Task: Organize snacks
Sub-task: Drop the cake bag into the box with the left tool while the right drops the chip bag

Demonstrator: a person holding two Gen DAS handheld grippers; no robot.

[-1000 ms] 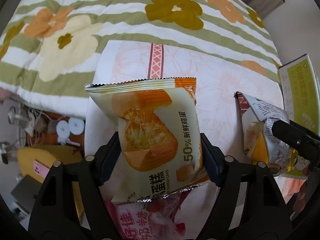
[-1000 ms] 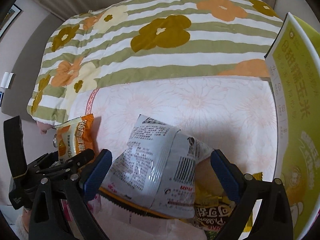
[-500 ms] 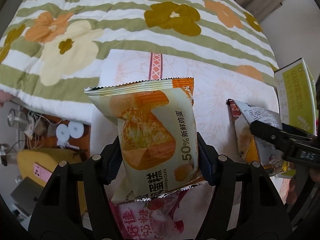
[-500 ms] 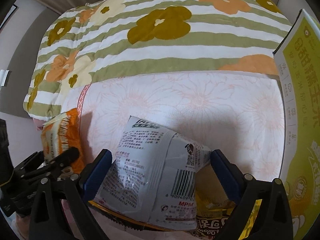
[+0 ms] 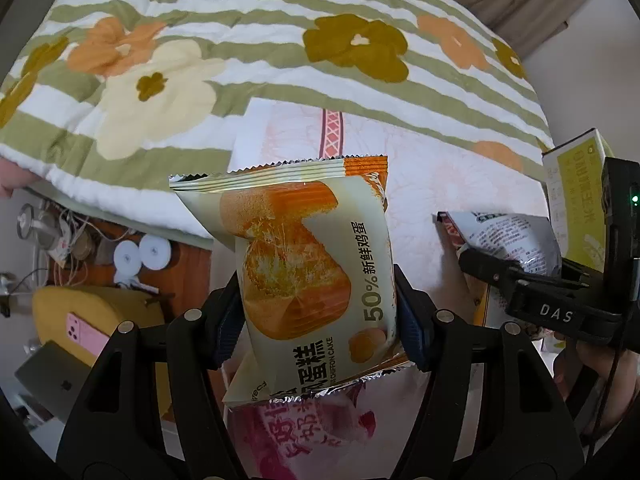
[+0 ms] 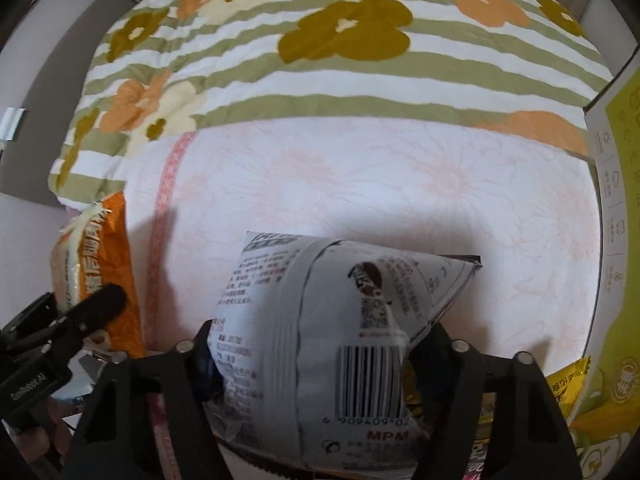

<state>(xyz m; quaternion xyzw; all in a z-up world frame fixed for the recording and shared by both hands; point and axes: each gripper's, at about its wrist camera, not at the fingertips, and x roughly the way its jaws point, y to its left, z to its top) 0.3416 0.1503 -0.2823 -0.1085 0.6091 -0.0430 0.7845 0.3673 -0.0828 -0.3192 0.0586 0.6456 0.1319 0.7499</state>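
My left gripper (image 5: 316, 316) is shut on an orange-and-cream chiffon cake packet (image 5: 304, 264), held upright above the pink floral sheet (image 5: 440, 184). The same packet shows at the left of the right wrist view (image 6: 96, 264). My right gripper (image 6: 316, 344) is shut on a silver snack bag (image 6: 328, 320) with a barcode, lifted above the sheet (image 6: 360, 184). That bag also shows at the right of the left wrist view (image 5: 508, 240), with the right gripper's finger below it.
A yellow-green carton (image 6: 616, 240) stands at the right edge, also seen in the left wrist view (image 5: 576, 200). A pink snack packet (image 5: 312, 436) lies under the left gripper. Yellow packets (image 6: 568, 380) lie low right. A striped floral quilt (image 6: 320, 60) covers the far bed.
Both grippers have lifted their packets higher and closed tighter on them. The silver bag has turned so its barcode faces the camera. The right gripper has come closer to the left one.
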